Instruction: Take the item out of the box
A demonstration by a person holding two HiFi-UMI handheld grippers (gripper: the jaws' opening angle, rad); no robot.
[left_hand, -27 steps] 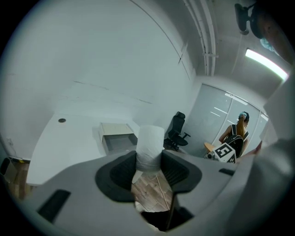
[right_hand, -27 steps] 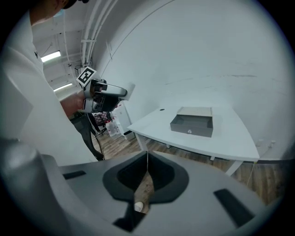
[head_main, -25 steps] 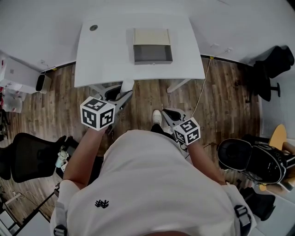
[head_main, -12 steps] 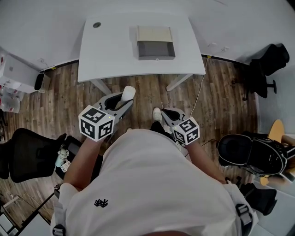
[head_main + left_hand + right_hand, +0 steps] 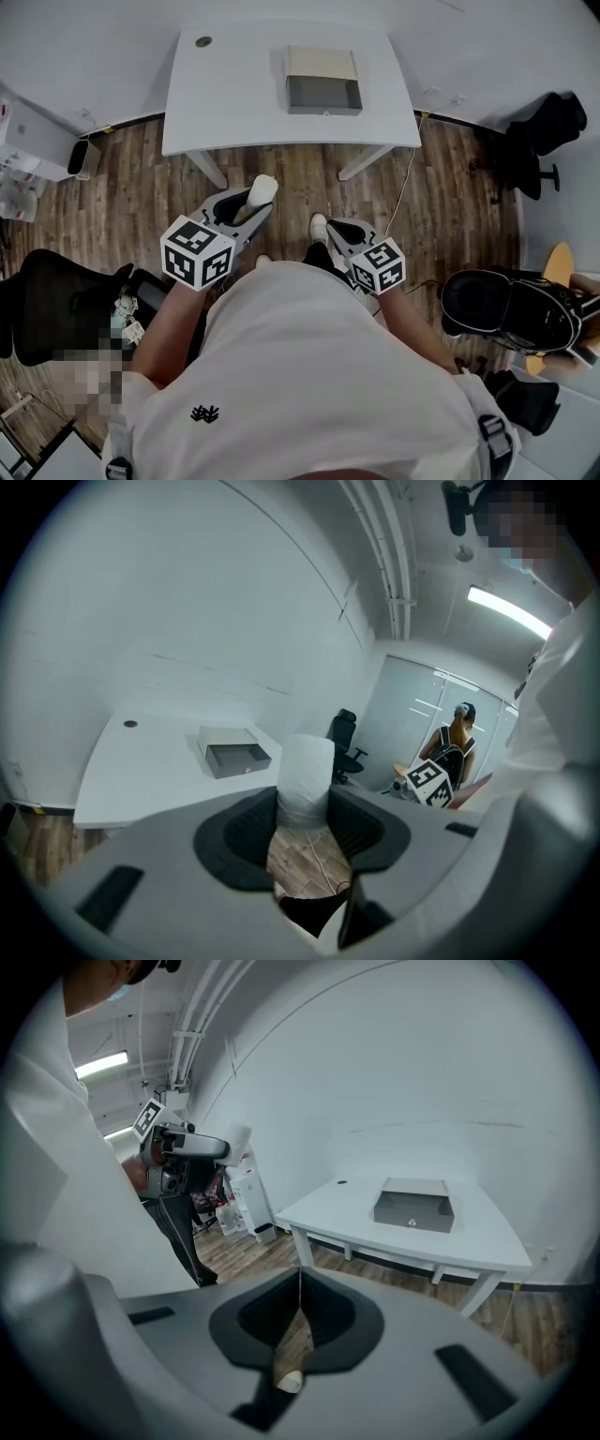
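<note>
A white wrapped cylinder (image 5: 262,190) stands upright between the jaws of my left gripper (image 5: 253,201), held over the wooden floor in front of the person's body. In the left gripper view the cylinder (image 5: 306,775) fills the gap between the dark pads, and the left gripper (image 5: 305,797) is shut on it. The grey box (image 5: 323,80) with its beige lid folded back sits open on the white table (image 5: 225,94), well ahead of both grippers. My right gripper (image 5: 332,232) hangs low by the person's right side, jaws shut and empty (image 5: 300,1277).
Black office chairs stand at the far right (image 5: 553,127), lower right (image 5: 511,319) and left (image 5: 52,309). A cable (image 5: 408,187) runs down from the table's right end. A second person stands in the background (image 5: 455,742). The person's shoe (image 5: 319,234) is near my right gripper.
The table and box have slid a little farther away and to the right in the head view. The left gripper has drawn back from the table edge, and the white cylinder now shows clearly.
</note>
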